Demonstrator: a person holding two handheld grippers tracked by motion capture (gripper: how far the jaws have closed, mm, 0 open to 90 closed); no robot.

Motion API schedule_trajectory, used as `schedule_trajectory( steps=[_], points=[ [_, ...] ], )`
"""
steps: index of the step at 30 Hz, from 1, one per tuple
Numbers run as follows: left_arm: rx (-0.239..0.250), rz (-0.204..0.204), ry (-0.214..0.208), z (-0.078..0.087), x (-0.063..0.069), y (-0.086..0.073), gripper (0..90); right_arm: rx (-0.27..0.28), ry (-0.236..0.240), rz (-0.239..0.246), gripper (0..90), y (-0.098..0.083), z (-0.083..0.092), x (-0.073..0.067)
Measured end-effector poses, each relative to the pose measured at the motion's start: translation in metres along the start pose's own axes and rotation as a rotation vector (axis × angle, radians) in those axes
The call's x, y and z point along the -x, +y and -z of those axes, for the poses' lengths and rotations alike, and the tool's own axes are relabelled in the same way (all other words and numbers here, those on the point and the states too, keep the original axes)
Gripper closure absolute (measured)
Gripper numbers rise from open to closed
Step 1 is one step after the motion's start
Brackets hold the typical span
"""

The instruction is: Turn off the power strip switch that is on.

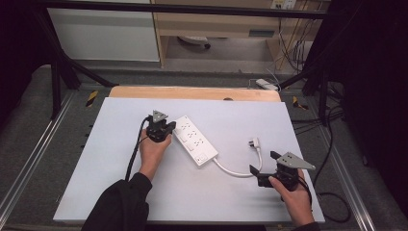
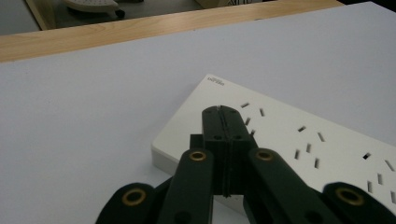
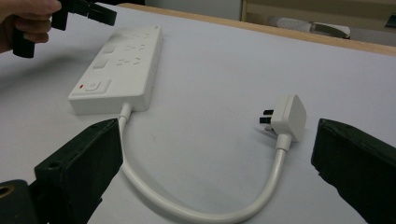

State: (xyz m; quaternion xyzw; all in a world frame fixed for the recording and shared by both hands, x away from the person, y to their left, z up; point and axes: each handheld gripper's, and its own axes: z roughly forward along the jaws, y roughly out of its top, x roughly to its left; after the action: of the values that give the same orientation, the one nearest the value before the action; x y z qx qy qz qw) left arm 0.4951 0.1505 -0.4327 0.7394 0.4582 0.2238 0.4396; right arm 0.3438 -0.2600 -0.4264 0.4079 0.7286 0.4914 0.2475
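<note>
— Why park your left gripper (image 1: 163, 129) on the strip (image 1: 195, 139)?

— To pin it. My jaws are pressed fully together with nothing between them, tips resting at the strip's far end, at about eleven o'clock from its switch, I judge so it won't slide when the plug (image 1: 254, 143) moves.

— And the right gripper (image 1: 263, 169)?

— Spread wide, empty, low over the table (image 1: 96, 183) at five o'clock — the plug lies ahead between its jaws, untouched, with the cable (image 1: 235, 172) looping beneath.

— How does the strip look?

— White, flat, slanting across the table's middle; slot rows on top, a switch near the cable end. The plug lies on its side, pins showing.
</note>
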Motion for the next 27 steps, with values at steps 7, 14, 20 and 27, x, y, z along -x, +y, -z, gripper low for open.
schedule_trajectory(
  steps=[7,14,20,27],
  points=[
    [-0.006,0.001,0.002,-0.0015,-0.0001,-0.0013,90.0,0.001,-0.001,-0.002,2.5,0.0001,0.0004,0.0],
    [-0.007,0.003,0.002,-0.0038,0.0013,-0.0025,90.0,0.006,-0.001,-0.003,2.5,0.0004,0.0009,0.0004],
    [-0.012,-0.003,0.001,-0.004,0.0021,-0.0029,90.0,0.005,-0.001,-0.003,2.5,0.0005,0.0009,0.0004],
    [-0.017,-0.003,0.008,-0.0053,0.0005,-0.0039,90.0,0.007,-0.001,-0.005,2.5,0.0007,0.0016,0.0003]
  ],
)
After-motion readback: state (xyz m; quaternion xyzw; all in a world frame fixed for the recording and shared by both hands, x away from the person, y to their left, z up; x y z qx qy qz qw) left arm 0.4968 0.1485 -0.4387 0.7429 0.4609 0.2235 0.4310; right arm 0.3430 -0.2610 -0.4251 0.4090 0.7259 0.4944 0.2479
